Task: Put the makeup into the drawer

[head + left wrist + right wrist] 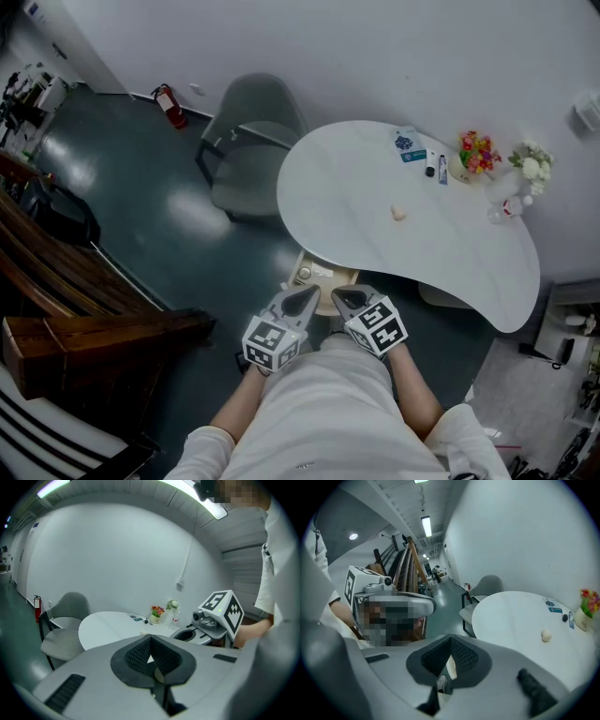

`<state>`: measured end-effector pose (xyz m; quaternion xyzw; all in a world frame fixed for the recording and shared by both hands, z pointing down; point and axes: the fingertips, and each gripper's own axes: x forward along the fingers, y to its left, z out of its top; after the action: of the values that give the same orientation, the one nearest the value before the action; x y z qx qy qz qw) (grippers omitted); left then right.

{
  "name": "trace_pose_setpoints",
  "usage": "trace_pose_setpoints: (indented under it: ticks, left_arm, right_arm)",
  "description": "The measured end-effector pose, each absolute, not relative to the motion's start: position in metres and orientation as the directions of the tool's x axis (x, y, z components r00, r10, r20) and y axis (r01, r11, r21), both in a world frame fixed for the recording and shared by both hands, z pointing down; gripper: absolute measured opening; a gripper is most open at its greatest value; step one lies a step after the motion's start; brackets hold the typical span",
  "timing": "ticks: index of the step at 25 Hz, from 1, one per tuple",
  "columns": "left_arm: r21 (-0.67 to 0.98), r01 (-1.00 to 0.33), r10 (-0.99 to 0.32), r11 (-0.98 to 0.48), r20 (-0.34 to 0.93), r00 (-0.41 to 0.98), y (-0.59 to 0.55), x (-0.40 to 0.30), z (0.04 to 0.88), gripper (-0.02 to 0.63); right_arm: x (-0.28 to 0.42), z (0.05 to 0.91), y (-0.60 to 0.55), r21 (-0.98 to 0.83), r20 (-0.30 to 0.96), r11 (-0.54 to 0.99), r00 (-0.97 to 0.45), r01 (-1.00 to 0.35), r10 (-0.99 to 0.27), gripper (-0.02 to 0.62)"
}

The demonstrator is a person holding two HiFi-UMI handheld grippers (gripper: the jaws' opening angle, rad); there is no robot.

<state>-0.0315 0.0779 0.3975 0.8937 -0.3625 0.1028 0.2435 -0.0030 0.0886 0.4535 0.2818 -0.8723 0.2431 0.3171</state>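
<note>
Small makeup items (pixel 427 159), a blue packet and slim tubes, lie at two o'clock on the white curved table (pixel 356 187). A beige puff (pixel 399 213) sits mid-table. At six o'clock, by the pale open drawer (pixel 319 274), the left gripper (pixel 311 294) and right gripper (pixel 339 296) are both closed and empty.

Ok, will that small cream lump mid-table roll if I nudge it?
The cream lump looks rounded, so a nudge may roll it across the smooth white table. It seems small, so probably light. Softness can't be told.
</note>
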Motion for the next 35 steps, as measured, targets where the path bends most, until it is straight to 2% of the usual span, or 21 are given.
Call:
trace_pose_setpoints:
  ticks: [18,20,27,35]
  left_arm:
    - [0.371,-0.7,-0.599,-0.61,0.362,0.714,0.072,-0.012,0.399,0.008]
    - [0.374,-0.7,-0.597,-0.608,0.365,0.714,0.07,-0.007,0.401,0.008]
    - [0.391,-0.701,-0.586,-0.596,0.385,0.713,0.054,0.014,0.408,0.008]
    - [0.403,-0.703,-0.571,-0.586,0.409,0.711,0.021,0.048,0.423,0.008]
  right_arm:
    - [0.023,0.462,0.08,-0.171,0.715,0.742,-0.6,-0.648,-0.359,0.02]
    - [0.031,0.466,0.075,-0.167,0.722,0.74,-0.592,-0.652,-0.359,0.061]
    - [0.066,0.482,0.049,-0.162,0.752,0.723,-0.559,-0.671,-0.351,0.106]
    - [0.122,0.511,-0.002,-0.109,0.79,0.705,-0.491,-0.701,-0.366,0.204]
